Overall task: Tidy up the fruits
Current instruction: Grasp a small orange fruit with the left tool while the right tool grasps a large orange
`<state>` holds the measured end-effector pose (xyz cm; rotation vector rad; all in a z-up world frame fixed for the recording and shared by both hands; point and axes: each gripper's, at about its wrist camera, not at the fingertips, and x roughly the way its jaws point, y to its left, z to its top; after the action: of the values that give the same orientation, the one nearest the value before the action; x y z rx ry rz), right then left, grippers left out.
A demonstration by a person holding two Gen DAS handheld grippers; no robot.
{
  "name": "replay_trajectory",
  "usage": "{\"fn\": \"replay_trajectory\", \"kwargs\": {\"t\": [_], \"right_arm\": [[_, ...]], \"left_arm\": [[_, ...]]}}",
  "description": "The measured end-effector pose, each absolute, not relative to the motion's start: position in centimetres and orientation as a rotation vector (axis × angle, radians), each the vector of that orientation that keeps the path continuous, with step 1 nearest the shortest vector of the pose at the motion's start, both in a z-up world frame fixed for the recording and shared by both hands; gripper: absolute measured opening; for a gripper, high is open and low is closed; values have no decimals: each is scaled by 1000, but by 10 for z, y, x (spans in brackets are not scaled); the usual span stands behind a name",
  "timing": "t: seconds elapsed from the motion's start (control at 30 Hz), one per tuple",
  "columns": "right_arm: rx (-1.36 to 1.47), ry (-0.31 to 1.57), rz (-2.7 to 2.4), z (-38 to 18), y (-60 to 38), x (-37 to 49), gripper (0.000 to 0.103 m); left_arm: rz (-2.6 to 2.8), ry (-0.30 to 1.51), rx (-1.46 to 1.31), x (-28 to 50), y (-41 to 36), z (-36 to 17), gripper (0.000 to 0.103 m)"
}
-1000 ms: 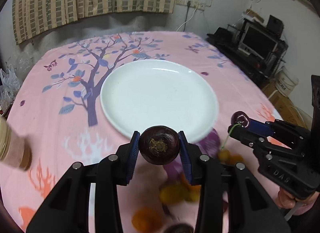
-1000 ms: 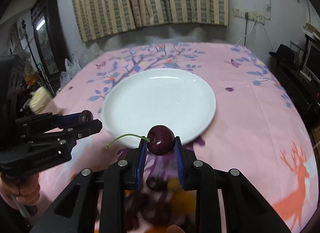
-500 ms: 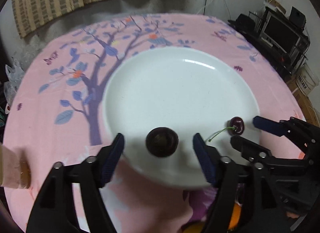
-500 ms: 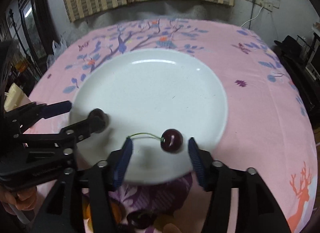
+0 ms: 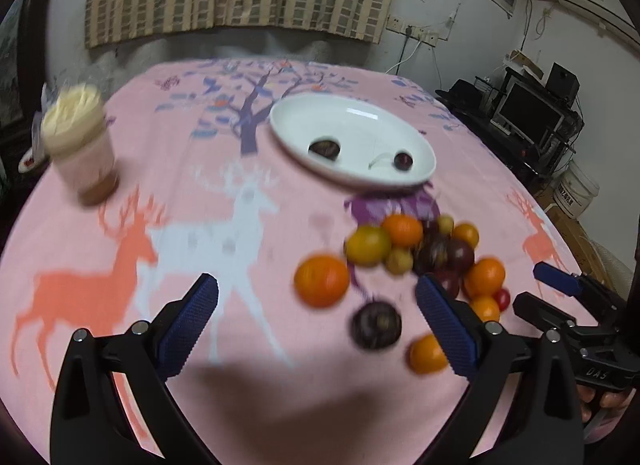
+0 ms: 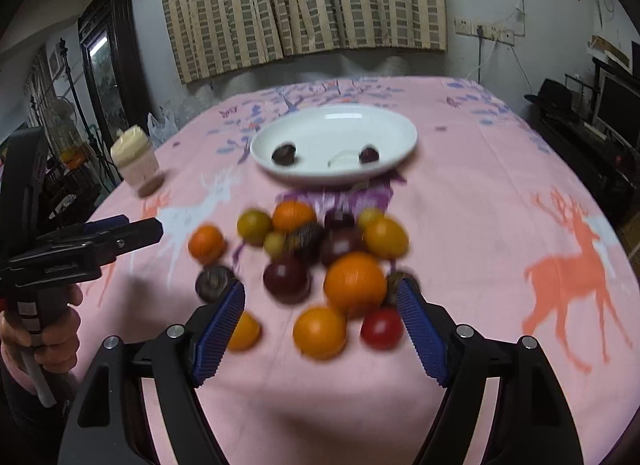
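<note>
A white plate [image 5: 304,121] [image 6: 396,125] holds a dark round fruit [image 5: 325,148] [image 6: 284,154] and a cherry [image 5: 403,160] [image 6: 368,154] with its stem. A pile of fruit [image 5: 404,249] [image 6: 320,249], orange, yellow, dark purple and red, lies on the pink cloth in front of the plate. My left gripper [image 5: 318,317] is open and empty, above the cloth at the pile's near left. My right gripper [image 6: 320,325] is open and empty over the pile's near edge. Each gripper shows in the other's view, the right [image 5: 560,293], the left [image 6: 116,233].
A jar with a cream lid [image 5: 78,141] [image 6: 134,159] stands on the left of the table. The table edge drops off to the right toward a monitor and shelving [image 5: 528,113] and a white bucket [image 5: 576,189].
Both grippers have opened, left the dark fruit and the cherry on the plate, and pulled back toward me over the fruit pile.
</note>
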<state>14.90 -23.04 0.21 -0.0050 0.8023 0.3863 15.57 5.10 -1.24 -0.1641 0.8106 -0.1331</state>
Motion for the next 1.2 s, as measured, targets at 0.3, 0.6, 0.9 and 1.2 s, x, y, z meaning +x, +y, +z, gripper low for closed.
{"fn": "replay_trajectory", "kwargs": {"t": [0.3, 0.6, 0.9, 1.2], "right_arm": [[8, 884, 357, -36, -221, 151, 56], [-17, 887, 351, -39, -210, 153, 55], [-63, 928, 299, -48, -206, 165, 37], [40, 844, 329, -10, -238, 139, 37]], "left_arm": [[-163, 845, -201, 122, 46, -50, 98], [-151, 831, -177, 121, 43, -49, 97], [-149, 828, -160, 120, 41, -49, 97], [-344, 835, 18, 123, -19, -43, 56]]}}
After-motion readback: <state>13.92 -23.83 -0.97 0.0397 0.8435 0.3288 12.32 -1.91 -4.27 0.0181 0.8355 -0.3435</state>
